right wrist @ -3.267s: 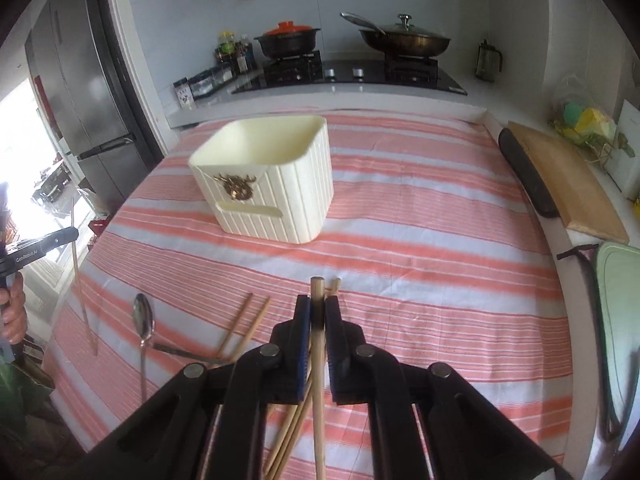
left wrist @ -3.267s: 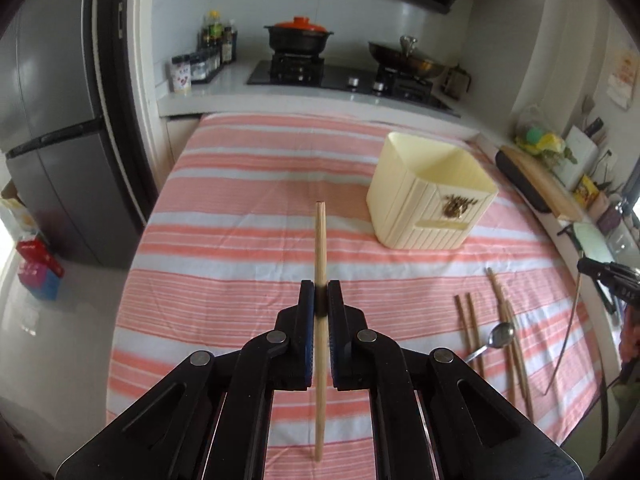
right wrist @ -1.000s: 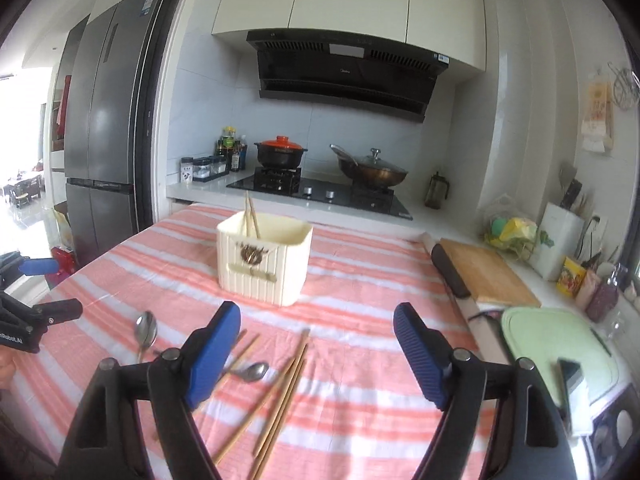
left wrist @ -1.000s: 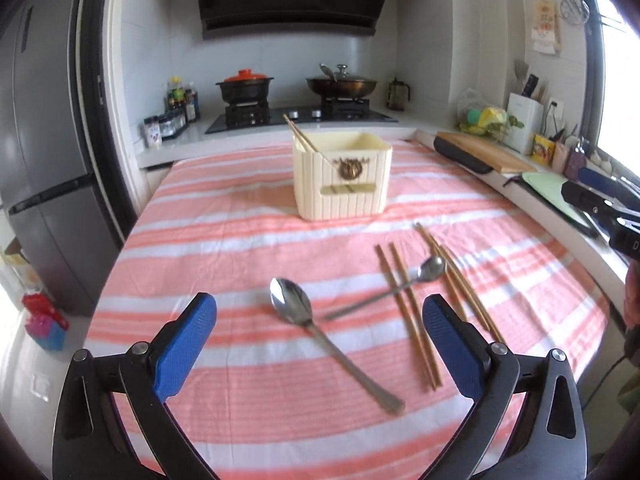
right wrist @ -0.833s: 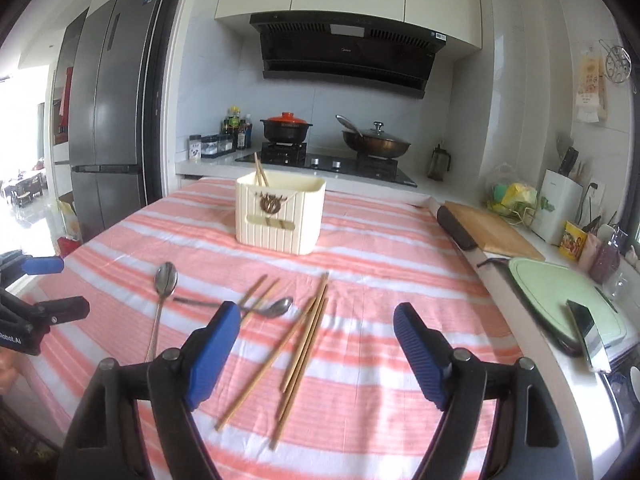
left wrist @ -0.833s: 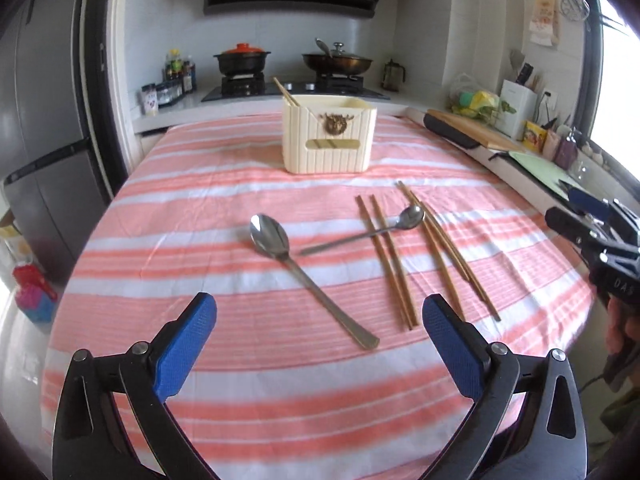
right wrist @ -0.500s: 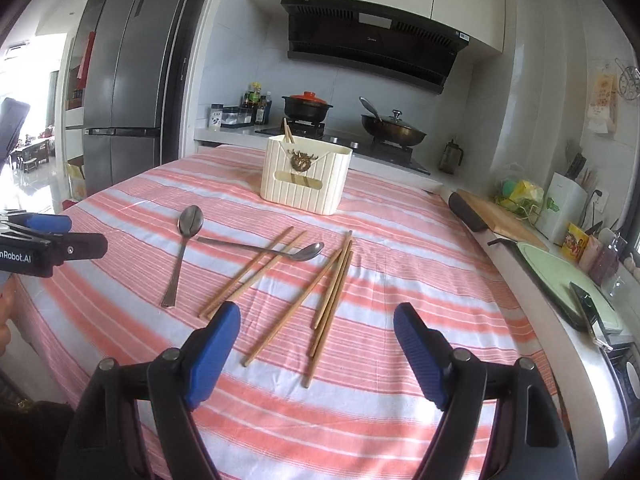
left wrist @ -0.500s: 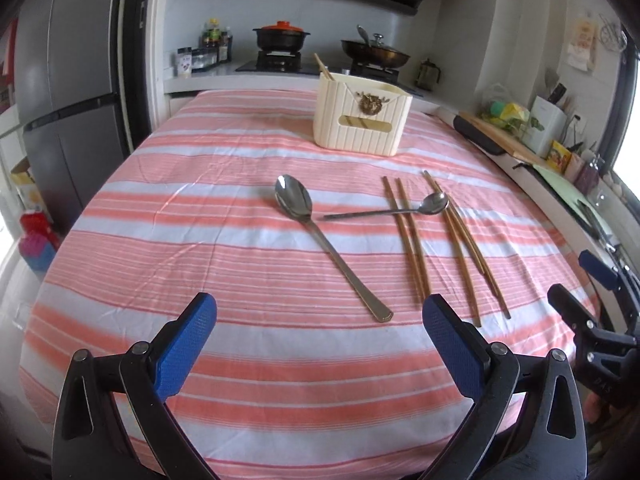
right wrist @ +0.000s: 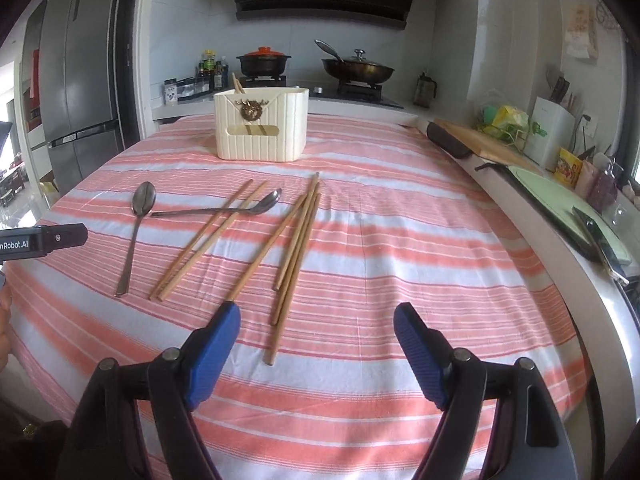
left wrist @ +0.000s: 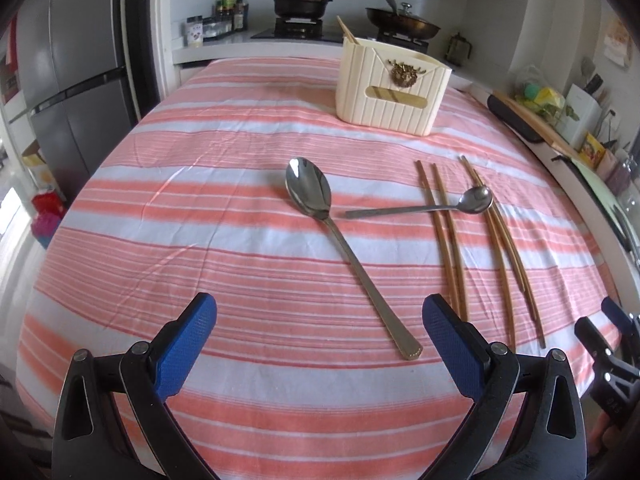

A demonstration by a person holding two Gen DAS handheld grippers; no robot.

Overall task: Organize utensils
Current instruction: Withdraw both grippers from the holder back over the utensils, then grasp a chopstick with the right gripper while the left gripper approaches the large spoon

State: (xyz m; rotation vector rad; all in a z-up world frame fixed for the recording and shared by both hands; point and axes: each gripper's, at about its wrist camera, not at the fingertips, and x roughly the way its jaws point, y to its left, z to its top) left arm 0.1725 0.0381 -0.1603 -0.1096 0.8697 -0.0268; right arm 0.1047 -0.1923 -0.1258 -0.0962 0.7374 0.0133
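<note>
Steel and bamboo lie loose on the pink-and-white striped tablecloth (left wrist: 200, 208), so I judge myself between loads: a pair of chopsticks (right wrist: 238, 84) stands inside the cream ribbed plastic utensil holder (left wrist: 390, 88) at the far side of the table, and the rest waits to be fetched. My left gripper (left wrist: 320, 332) hovers low over the near edge with its blue pads spread wide and nothing between them; the large steel spoon (left wrist: 344, 248) lies just ahead, bowl away from me, handle end near my right-hand pad. My right gripper (right wrist: 316, 340) is likewise released and empty, above the near tips of the three loose bamboo chopsticks (right wrist: 294, 240). Further left, a second pair of bamboo chopsticks (right wrist: 208, 236) lies under the handle of the small steel spoon (right wrist: 224, 210). The next move, as I read it, calls for dropping each hand to the cloth, squaring the pads across one thin shaft and closing without dragging its neighbours. Three seconds back each hand was clamped on a single chopstick near the holder, which stood empty; since then both have let go and pulled back to the near edge, tilting down toward the utensils.
</note>
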